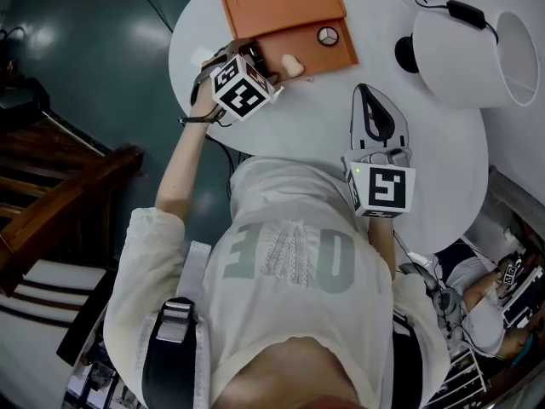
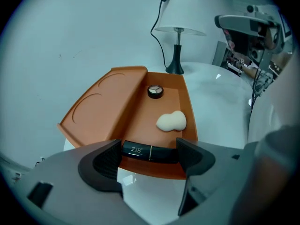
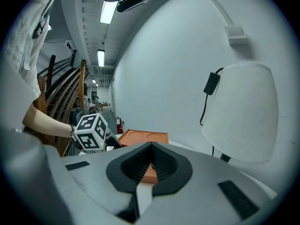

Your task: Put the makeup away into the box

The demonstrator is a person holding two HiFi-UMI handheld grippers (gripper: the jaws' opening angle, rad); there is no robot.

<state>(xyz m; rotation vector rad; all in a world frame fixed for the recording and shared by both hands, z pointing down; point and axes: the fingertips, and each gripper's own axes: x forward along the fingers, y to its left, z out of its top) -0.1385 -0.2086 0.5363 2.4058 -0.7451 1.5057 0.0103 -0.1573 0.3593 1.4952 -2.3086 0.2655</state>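
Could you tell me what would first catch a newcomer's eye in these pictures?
The open orange box at the far side of the white round table stands out, with a round compact and a beige sponge inside. At its near edge the left gripper has its fingers shut on a black tube. A lamp with a white shade stands at the table's right, and the right gripper hangs shut and empty over the table.

The head view looks steeply down on the table point(image 1: 324, 118), the left gripper view sits close over the box point(image 2: 165, 108) facing the lamp point(image 2: 178, 22), and the right gripper view looks low across from farther off, sharing both.
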